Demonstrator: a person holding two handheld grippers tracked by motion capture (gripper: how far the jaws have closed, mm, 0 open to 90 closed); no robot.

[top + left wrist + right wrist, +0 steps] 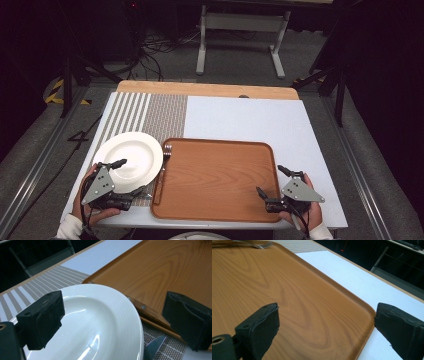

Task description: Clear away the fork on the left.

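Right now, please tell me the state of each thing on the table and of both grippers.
Plate: empty, on the striped mat.
Tray: empty, flat on the table.
Fork: tines on the tray's left rim.
Left gripper: jaws open around the plate's edge.
Right gripper: jaws open at the tray's corner.

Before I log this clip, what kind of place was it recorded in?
Probably a lab or studio recording station, not a dining room: dark surroundings, loose cables on the floor and tripod legs around a white table staged with a wooden tray, plate and striped placemat.
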